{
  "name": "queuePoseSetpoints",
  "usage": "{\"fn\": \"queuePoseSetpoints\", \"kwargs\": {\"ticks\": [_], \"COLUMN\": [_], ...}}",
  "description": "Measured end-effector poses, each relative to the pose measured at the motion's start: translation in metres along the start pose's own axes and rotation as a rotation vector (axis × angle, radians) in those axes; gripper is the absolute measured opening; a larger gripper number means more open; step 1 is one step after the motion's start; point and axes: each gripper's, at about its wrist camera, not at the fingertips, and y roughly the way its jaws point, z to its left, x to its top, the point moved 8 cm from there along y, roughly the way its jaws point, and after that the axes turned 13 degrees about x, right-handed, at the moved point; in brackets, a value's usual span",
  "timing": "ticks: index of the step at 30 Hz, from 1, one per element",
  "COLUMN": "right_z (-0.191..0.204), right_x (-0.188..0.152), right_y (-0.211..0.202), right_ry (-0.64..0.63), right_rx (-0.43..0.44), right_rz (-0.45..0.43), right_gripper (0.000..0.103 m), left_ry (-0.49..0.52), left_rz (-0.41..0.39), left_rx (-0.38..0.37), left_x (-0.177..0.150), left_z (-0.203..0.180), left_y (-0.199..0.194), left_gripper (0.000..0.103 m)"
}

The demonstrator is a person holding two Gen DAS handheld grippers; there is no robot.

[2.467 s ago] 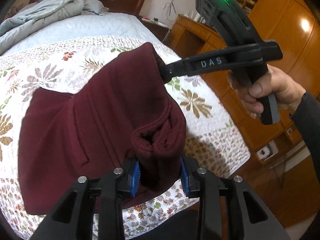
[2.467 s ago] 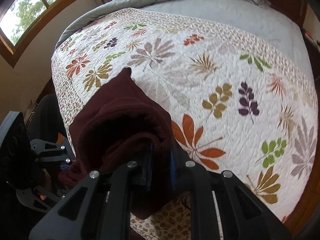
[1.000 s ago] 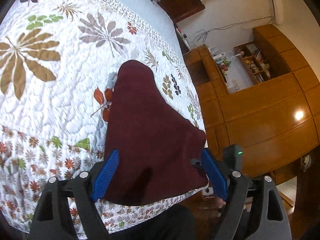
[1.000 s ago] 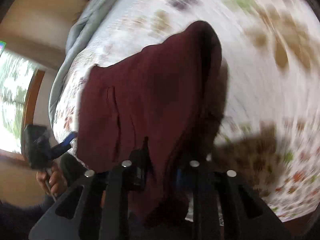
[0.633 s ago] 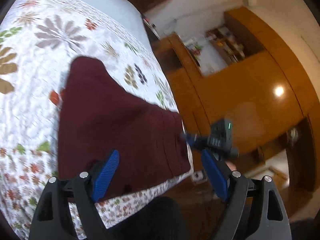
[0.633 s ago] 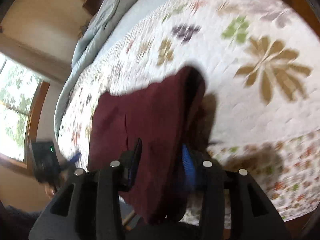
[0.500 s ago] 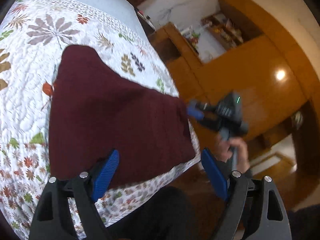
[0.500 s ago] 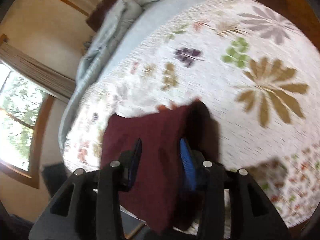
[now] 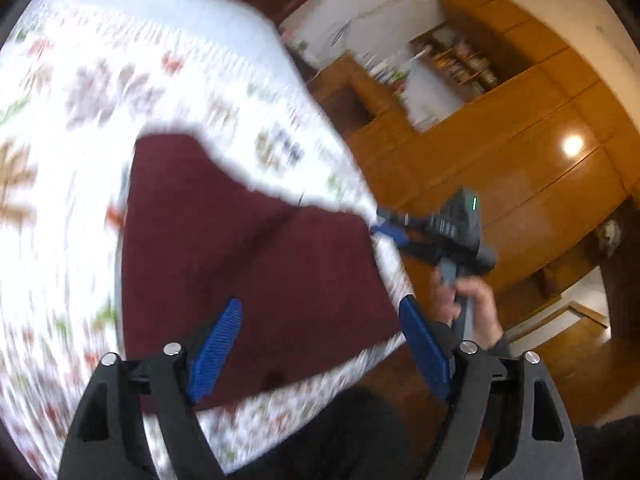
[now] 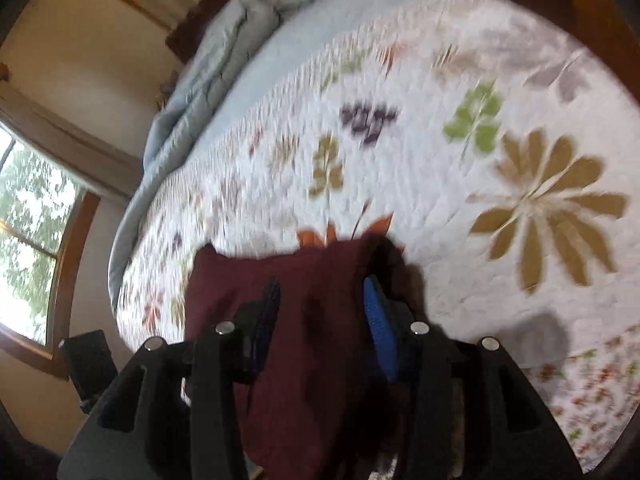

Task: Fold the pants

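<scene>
both views are smeared by motion blur, so the leaf print on the quilt (image 10: 460, 168) reads only as soft colour patches, and the far edge of the maroon pants (image 9: 248, 264) is fuzzy in the left wrist view. the pants lie folded flat on the quilt near the bed's edge; their near edge is cut off behind the gripper bodies in both views, and in the right wrist view their lower part is lost in shadow under the frame. the left gripper (image 9: 320, 344) stands wide apart, its blue pads (image 9: 218, 344) well clear of each other above the cloth; the pants show between them but neither pad presses on the fabric, as far as the blur allows. the right gripper (image 10: 324, 320) is partly apart and its jaws are opening; the pants sit between them, the right pad close against a dark fold of cloth, yet no pinch is seen; whether that pad touches the fold cannot be made out. in the left wrist view the right gripper appears at the pants' far corner, held by a hand (image 9: 474, 304), with a small green light on its body. no writing or label can be read anywhere. a grey-blue blanket (image 10: 208, 80) is bunched at the head of the bed, and wooden cabinets (image 9: 520, 152) stand beyond the bed.
</scene>
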Motion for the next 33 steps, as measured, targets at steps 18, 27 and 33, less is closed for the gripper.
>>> {"fn": "queuePoseSetpoints", "kwargs": {"ticks": [18,27,33], "right_z": [-0.027,0.04,-0.016], "right_x": [-0.013,-0.074,-0.094], "right_y": [0.046,0.015,0.021], "right_ry": [0.167,0.023,0.149], "right_rx": [0.254,0.252,0.192], "right_rz": [0.076,0.13,0.146], "right_gripper": [0.0,0.039,0.003], "left_ry": [-0.229,-0.07,-0.141], "left_rz": [0.117,0.054,0.149], "left_rx": [-0.015,-0.06,-0.028], "left_x": [0.061,0.022,-0.016], "left_z": [0.089,0.028,0.063], "left_y": [0.091,0.017,0.043], "left_gripper": [0.041,0.076,0.062]}}
